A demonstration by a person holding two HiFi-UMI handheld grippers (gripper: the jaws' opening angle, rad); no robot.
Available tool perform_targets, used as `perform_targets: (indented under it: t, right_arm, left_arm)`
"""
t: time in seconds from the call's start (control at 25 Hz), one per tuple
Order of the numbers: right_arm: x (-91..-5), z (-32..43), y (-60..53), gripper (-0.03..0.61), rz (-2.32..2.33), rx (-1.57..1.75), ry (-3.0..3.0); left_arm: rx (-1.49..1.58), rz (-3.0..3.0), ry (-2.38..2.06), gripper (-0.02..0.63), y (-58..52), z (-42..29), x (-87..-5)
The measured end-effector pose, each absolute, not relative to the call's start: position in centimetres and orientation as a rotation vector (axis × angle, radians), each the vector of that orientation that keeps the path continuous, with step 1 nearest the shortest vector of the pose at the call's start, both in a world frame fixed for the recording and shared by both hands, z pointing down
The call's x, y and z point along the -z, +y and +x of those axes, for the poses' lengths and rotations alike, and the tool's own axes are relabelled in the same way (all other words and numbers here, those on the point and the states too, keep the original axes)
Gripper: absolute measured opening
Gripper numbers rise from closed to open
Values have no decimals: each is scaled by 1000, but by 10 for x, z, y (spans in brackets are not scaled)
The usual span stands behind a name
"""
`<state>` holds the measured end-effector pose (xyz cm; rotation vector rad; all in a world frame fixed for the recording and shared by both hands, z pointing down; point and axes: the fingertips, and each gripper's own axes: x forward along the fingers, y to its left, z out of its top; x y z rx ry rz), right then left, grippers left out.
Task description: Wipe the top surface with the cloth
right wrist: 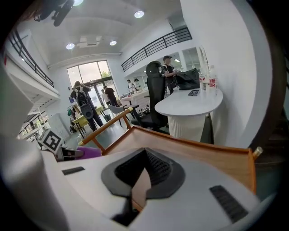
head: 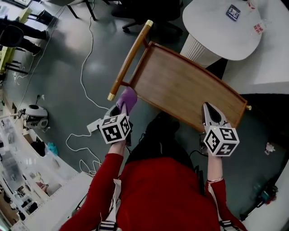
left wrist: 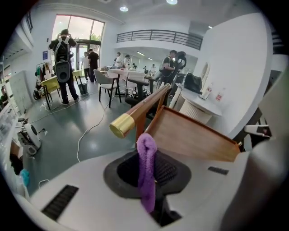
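The top surface is a wooden tray-top cart (head: pixel 180 85) with a raised rim and a wooden handle (head: pixel 131 56) tipped in brass. My left gripper (head: pixel 121 108) is shut on a purple cloth (head: pixel 128 98), which hangs just off the tray's near left corner beside the brass end. In the left gripper view the cloth (left wrist: pixel 146 167) stands upright between the jaws of the left gripper (left wrist: pixel 146 178), with the tray (left wrist: pixel 189 137) just ahead. My right gripper (head: pixel 208 109) sits at the tray's near right edge. In the right gripper view my right gripper (right wrist: pixel 139 180) pinches the wooden rim (right wrist: pixel 137 189).
A white round table (head: pixel 221 27) stands just beyond the cart's far right. A white cable (head: pixel 86 67) snakes over the grey floor at the left. A dark office chair (head: pixel 140 13) is behind the handle. People (left wrist: pixel 63 49) stand far off by the windows.
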<state>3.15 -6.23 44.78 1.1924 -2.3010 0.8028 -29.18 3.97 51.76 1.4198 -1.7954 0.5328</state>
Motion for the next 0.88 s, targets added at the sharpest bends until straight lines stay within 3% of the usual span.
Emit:
perform_targets:
  t: [0.28, 0.88]
  right_arm:
    - [-447, 48, -101, 5, 1231, -807, -2306]
    - [-444, 89, -105, 5, 1311, -820, -2206]
  left_arm:
    - [-356, 1175, -1811, 49, 60, -291, -517]
    - [5, 1166, -1879, 50, -126, -271, -543]
